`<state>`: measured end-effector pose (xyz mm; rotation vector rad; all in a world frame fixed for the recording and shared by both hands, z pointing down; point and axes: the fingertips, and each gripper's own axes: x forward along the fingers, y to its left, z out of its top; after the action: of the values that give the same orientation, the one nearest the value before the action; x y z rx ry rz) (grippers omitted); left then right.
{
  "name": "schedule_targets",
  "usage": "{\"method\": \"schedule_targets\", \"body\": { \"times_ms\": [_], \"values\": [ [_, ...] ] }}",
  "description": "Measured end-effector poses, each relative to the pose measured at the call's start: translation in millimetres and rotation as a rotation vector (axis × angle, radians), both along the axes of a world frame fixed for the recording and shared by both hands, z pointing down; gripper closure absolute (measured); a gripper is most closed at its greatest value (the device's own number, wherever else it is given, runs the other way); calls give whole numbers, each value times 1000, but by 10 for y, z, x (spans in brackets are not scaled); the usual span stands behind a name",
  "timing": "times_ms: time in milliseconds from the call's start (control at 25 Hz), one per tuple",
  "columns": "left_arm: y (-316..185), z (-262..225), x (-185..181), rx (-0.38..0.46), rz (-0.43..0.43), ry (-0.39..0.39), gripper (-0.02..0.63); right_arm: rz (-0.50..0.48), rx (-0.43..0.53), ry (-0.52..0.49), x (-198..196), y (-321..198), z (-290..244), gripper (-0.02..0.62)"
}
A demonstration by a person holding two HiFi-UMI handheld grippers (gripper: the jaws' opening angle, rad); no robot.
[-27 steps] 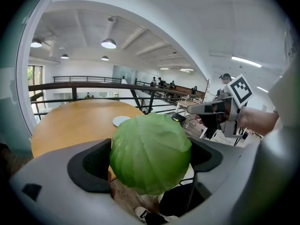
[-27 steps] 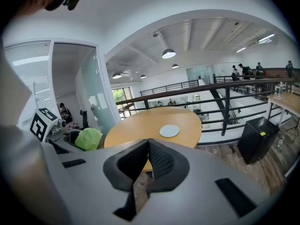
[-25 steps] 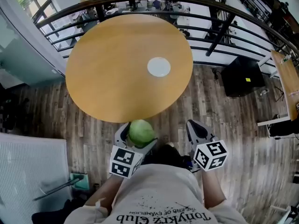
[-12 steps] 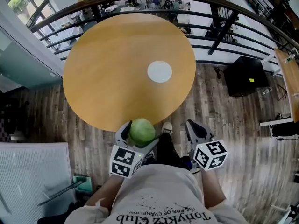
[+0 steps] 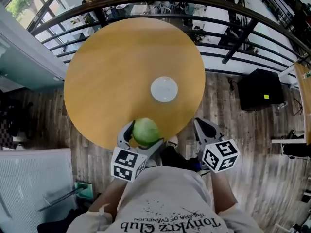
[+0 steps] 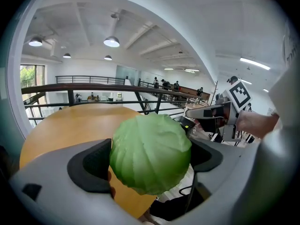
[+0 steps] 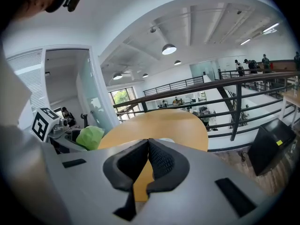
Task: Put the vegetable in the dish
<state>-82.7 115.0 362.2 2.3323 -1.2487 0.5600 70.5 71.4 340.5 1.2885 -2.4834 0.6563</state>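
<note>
A round green cabbage [image 5: 146, 131] sits clamped between the jaws of my left gripper [image 5: 145, 135], held at the near edge of the round wooden table [image 5: 112, 76]. The left gripper view shows the cabbage [image 6: 151, 152] filling the gap between both pads. A small white dish [image 5: 164, 89] lies on the table, ahead and slightly right of the cabbage. My right gripper [image 5: 205, 128] hovers at the table's near right edge with its jaws pressed together on nothing. From the right gripper [image 7: 148, 159], the cabbage [image 7: 90, 137] appears at the left.
A dark curved railing [image 5: 233, 8] runs behind the table. Wood flooring [image 5: 233, 125] surrounds it. A black box [image 5: 257, 89] stands on the floor at the right, and a white ribbed panel [image 5: 29, 178] lies at the lower left.
The person has stepped toward the table. Both grippers now reach its near edge, and the cabbage sits over the tabletop rim. The dish appears closer.
</note>
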Motion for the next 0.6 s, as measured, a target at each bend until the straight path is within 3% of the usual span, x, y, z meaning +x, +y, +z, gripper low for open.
{"method": "schedule_targets", "body": {
  "times_ms": [320,600],
  "values": [
    [-518,13,154,-10,-58,-15,112,-58,3,-9,157,-585,18,571],
    [-780,16,196,-26,-60,-27,112,-58,-23,-12,168,-821,67,571]
  ]
}}
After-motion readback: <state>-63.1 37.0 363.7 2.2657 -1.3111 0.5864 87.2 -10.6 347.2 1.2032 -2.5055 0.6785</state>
